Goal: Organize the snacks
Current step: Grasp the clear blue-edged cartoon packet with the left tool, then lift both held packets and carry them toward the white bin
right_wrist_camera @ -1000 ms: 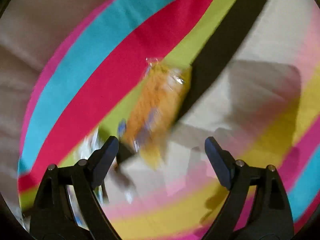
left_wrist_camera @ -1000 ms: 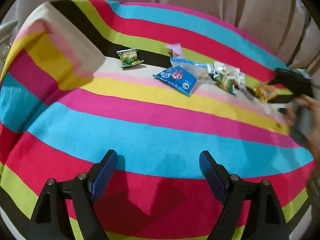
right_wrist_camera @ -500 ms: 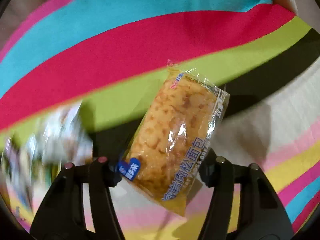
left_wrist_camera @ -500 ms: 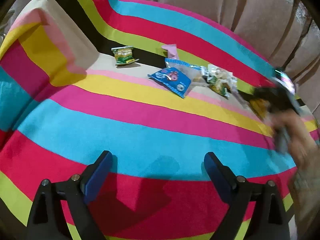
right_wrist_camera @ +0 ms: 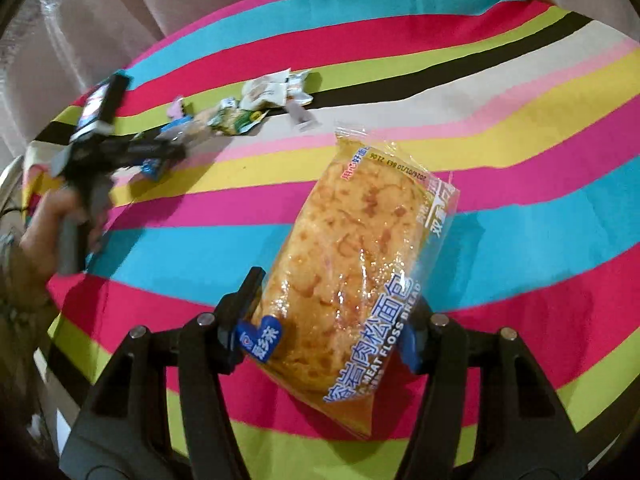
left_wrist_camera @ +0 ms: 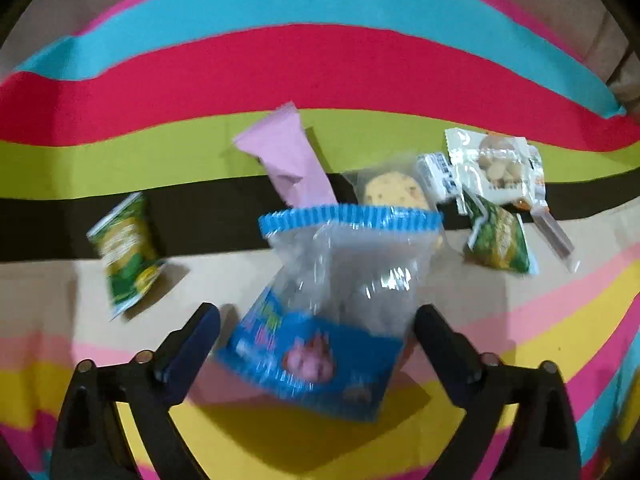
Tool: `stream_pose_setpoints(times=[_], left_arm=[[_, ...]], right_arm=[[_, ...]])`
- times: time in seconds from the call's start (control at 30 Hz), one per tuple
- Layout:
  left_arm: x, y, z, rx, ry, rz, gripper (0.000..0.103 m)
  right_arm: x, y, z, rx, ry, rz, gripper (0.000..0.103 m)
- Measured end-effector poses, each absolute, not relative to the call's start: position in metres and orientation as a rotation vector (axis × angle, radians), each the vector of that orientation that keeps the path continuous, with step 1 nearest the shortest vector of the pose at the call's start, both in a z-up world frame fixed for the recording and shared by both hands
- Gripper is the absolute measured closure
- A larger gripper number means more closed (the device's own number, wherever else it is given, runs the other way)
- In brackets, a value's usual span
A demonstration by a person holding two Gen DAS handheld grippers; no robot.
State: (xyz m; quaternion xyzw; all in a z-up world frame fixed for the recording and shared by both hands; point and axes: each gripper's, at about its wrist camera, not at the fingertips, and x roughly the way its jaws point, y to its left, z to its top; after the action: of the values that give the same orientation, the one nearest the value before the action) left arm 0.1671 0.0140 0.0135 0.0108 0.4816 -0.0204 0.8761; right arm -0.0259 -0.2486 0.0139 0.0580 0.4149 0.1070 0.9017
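Note:
My left gripper hangs over a blue-and-clear snack bag lying on the striped cloth. Its jaws are opening wide, one on each side of the bag, and the fingers do not press on it. My right gripper is shut on an orange meat floss bread packet and holds it above the cloth, tilted up to the right. In the right wrist view a hand holds the left gripper at the far left, by the pile.
Around the blue bag lie a pink packet, a green packet to the left, a clear cookie packet, a white nut packet and another green packet. Beige curtain hangs behind the cloth.
The left gripper has moved forward to the snack pile, so the blue bag now lies between its fingers. The right gripper closed on the bread packet and carried it away from the pile.

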Motion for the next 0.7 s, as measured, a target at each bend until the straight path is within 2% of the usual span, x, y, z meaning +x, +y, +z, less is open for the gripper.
stream_pose_setpoints(times=[0.03, 0.1, 0.13, 0.23, 0.5, 0.7], left_arm=[[0.165, 0.016, 0.013, 0.021, 0.992, -0.04, 0.004], [0.152, 0.018, 0.016, 0.015, 0.95, -0.037, 0.031], [0.143, 0.018, 0.017, 0.013, 0.942, -0.033, 0.04], [0.106, 0.018, 0.02, -0.016, 0.911, -0.064, 0.049], [-0.053, -0.009, 0.018, -0.056, 0.82, 0.045, 0.049], [-0.098, -0.025, 0.044, -0.029, 0.747, -0.006, 0.049]], right_arm=[[-0.028, -0.254, 0.014, 0.122, 0.861, 0.221, 0.04], [-0.036, -0.273, 0.017, 0.126, 0.854, 0.209, 0.04], [-0.027, -0.271, 0.016, 0.134, 0.852, 0.209, 0.04], [-0.02, -0.271, 0.015, 0.152, 0.841, 0.206, 0.04], [-0.028, -0.274, 0.019, 0.151, 0.839, 0.178, 0.04], [-0.085, -0.26, 0.034, 0.162, 0.77, 0.134, 0.041]])
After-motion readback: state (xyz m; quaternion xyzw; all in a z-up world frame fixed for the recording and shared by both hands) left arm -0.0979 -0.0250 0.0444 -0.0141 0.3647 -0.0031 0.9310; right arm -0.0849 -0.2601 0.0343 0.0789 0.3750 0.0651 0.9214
